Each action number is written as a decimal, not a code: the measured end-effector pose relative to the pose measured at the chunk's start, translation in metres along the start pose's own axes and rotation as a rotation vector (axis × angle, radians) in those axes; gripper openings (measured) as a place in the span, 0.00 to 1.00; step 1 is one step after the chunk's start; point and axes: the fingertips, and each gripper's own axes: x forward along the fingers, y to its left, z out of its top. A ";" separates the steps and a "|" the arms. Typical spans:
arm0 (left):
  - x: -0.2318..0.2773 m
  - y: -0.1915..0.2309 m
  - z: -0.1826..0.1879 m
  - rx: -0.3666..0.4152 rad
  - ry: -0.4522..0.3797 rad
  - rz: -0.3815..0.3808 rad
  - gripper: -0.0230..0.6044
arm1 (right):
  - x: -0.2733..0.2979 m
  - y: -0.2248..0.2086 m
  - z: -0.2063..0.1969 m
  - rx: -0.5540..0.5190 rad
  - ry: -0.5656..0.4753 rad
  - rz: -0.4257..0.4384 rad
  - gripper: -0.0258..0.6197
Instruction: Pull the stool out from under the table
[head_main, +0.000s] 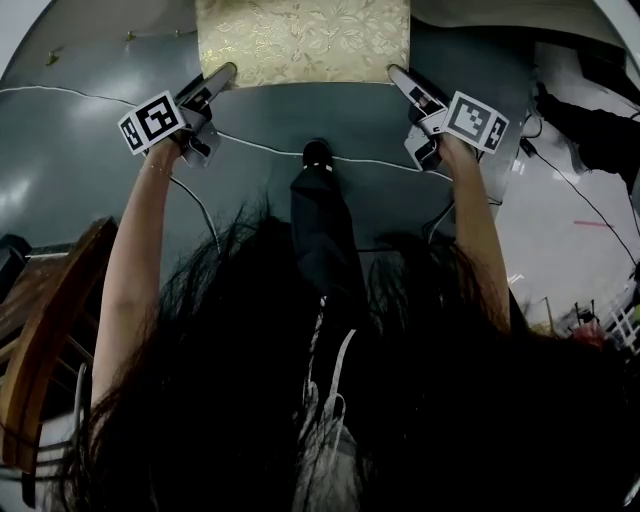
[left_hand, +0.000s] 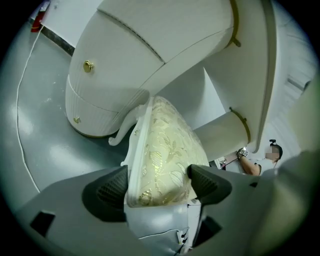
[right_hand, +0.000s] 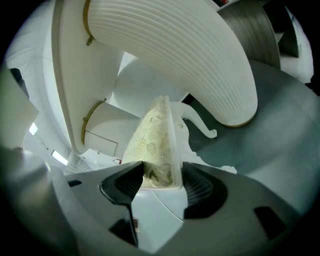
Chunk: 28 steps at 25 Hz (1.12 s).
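The stool (head_main: 300, 40) has a gold-patterned cushion and a white frame and stands at the top middle of the head view, on the grey floor. My left gripper (head_main: 215, 82) is at its near left corner and my right gripper (head_main: 400, 78) at its near right corner. In the left gripper view the seat edge (left_hand: 165, 150) fills the gap of the left gripper (left_hand: 159, 185), whose wide jaws stand close on either side without clearly pressing. The right gripper view shows the right gripper (right_hand: 162, 182) with both pads against the seat edge (right_hand: 155, 140).
The white ribbed table pedestal (left_hand: 115, 65) with gold knobs rises just beyond the stool and shows as a curved body (right_hand: 175, 45) in the right gripper view. A white cable (head_main: 260, 147) crosses the floor. A wooden chair (head_main: 50, 330) stands at the left. My shoe (head_main: 317, 152) is behind the stool.
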 end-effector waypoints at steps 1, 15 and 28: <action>0.000 0.000 0.002 0.006 -0.001 0.005 0.65 | 0.000 0.000 0.000 0.000 0.006 -0.004 0.43; 0.000 0.001 -0.003 -0.036 0.111 0.040 0.65 | -0.002 -0.001 -0.007 0.056 0.046 -0.077 0.43; -0.001 0.000 -0.011 -0.082 0.143 0.038 0.65 | -0.001 -0.003 0.010 0.032 0.072 -0.119 0.43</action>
